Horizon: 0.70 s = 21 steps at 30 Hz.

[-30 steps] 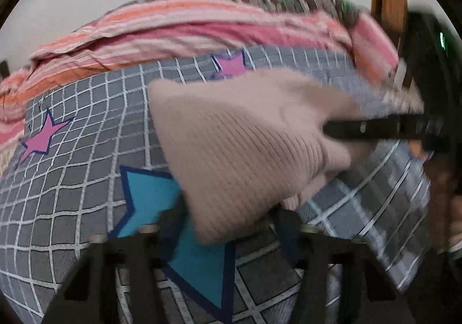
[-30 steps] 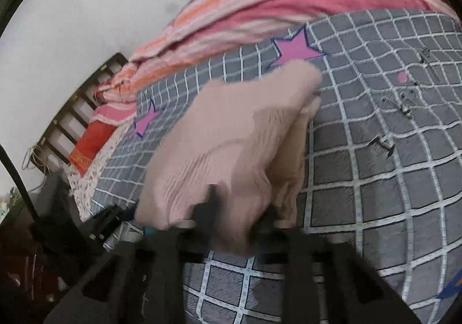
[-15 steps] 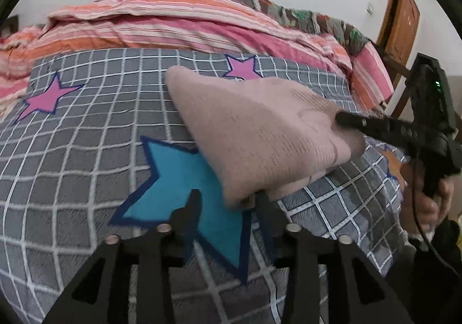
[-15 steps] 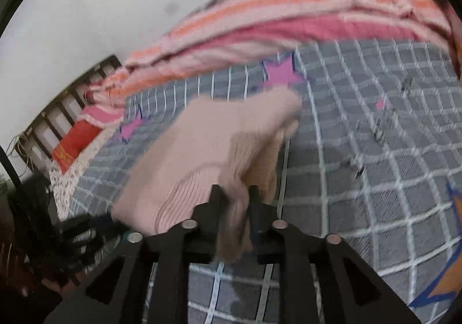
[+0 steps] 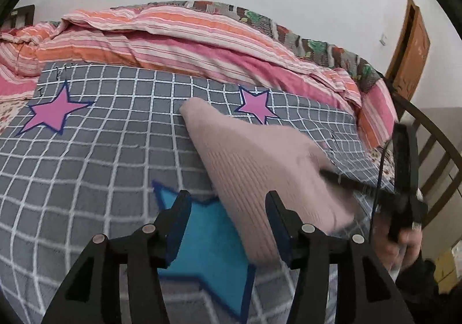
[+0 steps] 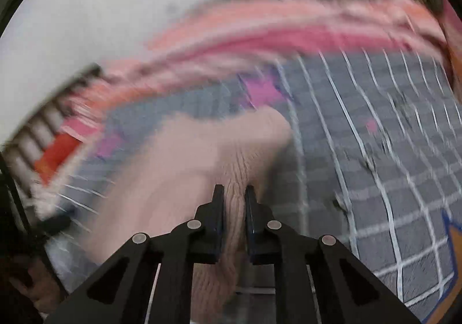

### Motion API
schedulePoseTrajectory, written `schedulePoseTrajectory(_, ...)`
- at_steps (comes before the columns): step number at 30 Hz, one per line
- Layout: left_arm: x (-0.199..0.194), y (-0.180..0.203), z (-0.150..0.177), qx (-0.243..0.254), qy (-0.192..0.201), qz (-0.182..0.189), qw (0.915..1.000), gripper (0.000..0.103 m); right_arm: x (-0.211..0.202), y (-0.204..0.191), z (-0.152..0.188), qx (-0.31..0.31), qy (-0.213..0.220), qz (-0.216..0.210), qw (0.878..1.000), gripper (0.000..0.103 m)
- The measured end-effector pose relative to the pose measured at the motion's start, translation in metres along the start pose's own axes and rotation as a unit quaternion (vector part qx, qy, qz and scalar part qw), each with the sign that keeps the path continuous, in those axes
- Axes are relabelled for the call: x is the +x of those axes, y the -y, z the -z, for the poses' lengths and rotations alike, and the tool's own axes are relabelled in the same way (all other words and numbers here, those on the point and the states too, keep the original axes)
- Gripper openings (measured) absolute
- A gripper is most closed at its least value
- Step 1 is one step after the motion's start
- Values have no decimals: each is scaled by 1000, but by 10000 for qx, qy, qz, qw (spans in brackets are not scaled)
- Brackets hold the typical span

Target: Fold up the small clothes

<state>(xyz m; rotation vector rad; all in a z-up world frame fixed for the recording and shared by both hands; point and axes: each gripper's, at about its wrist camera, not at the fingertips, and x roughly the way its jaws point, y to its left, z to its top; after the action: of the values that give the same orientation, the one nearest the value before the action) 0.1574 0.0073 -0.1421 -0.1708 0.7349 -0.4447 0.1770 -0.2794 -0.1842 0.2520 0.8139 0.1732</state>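
A pink ribbed knit garment (image 5: 260, 168) lies folded on the grey checked bedspread (image 5: 101, 165). My left gripper (image 5: 226, 208) hovers at its near edge with its jaws opening. The garment's corner lies by the right finger, and the left finger stands over a blue star, so no pad presses. In the blurred right wrist view, my right gripper (image 6: 234, 197) has its jaws closing narrowly on a bunched fold of the garment (image 6: 184, 168). The left wrist view shows that right gripper (image 5: 326, 172) biting the garment's right side.
A striped pink and orange quilt (image 5: 187, 38) is heaped along the far side of the bed. A wooden bed rail (image 5: 433, 136) and a brown door (image 5: 410, 50) stand to the right. A person's hand (image 5: 404, 243) holds the right gripper's handle.
The left jaws have spread and let go of the garment's near corner, and that view has swung left. The right gripper loosened briefly, then narrowed again on the fabric while moving fast.
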Motion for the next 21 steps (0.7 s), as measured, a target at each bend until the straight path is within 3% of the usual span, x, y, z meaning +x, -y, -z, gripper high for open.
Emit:
schedulePoseTrajectory(5, 29, 5, -24, 0, -100, -83, 9999, 51, -13, -6, -9, -142, 91, 74, 9998, 27)
schedulePoseTrajectory(8, 49, 9, -34, 2, -231, -269, 9994, 51, -18, -18, -23, -328, 320, 172, 9988, 28)
schedulePoseTrajectory(12, 73, 13, -20, 145, -584, -503, 9969, 54, -2, -33, -30, -486, 268, 251, 9981, 28)
schedulePoseTrajectory(15, 72, 12, -6, 172, -464, -420, 9979, 55, 19, -29, -15, -577, -24, 540, 9969, 29)
schedulePoseTrajectory(21, 73, 16, 1, 266, -352, -506, 9977, 55, 26, -22, -10, -478, -214, 650, 9965, 29)
